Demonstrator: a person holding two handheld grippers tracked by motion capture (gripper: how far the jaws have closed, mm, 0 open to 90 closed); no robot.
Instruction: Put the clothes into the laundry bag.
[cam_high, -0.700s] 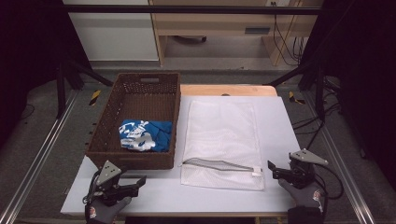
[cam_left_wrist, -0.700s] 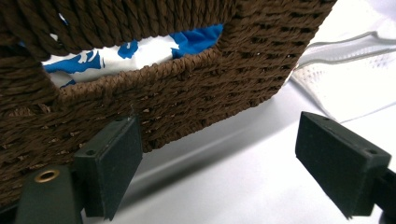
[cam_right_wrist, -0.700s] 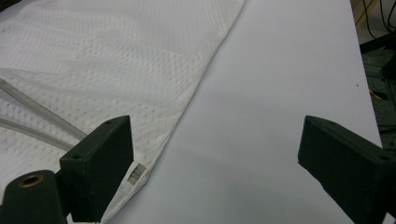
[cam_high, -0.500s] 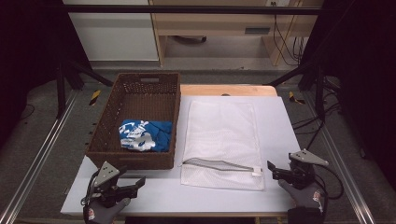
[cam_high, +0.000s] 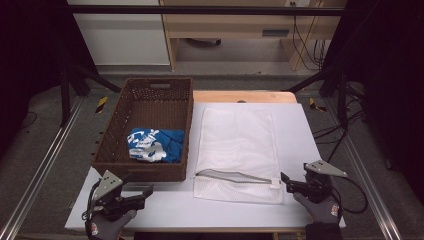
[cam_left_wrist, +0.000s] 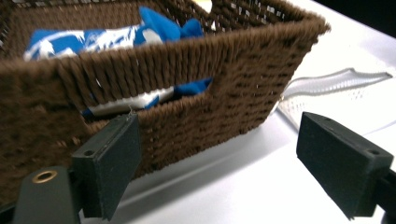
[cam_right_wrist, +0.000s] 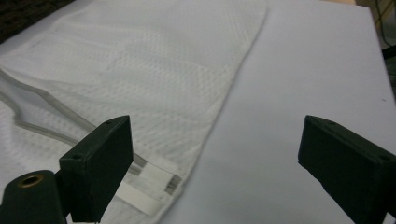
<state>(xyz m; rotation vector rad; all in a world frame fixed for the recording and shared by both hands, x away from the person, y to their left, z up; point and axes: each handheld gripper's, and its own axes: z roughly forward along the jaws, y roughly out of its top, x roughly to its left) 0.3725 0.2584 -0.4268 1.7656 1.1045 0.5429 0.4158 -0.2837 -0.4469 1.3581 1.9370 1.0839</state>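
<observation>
A brown woven basket (cam_high: 140, 172) stands at the table's left with a blue and white cloth (cam_high: 150, 145) inside. A white mesh laundry bag (cam_high: 237, 142) lies flat to its right, its zipper mouth (cam_high: 235, 176) gaping at the near end. My left gripper (cam_high: 144, 192) is open just in front of the basket's near wall (cam_left_wrist: 210, 107), and the cloth (cam_left_wrist: 107, 37) shows over the rim. My right gripper (cam_high: 286, 182) is open beside the bag's near right corner. In the right gripper view the bag (cam_right_wrist: 154, 70) and its zipper end tab (cam_right_wrist: 149, 179) lie by the left jaw.
The white table surface (cam_high: 300, 130) has bare room right of the bag and along the front edge. A wooden board (cam_high: 245, 96) lies at the table's far end. Metal rails (cam_high: 50, 160) run along both sides, and cables (cam_high: 350, 130) trail at the right.
My left gripper has shifted slightly at the table's front edge. The right gripper, bag and basket have not moved.
</observation>
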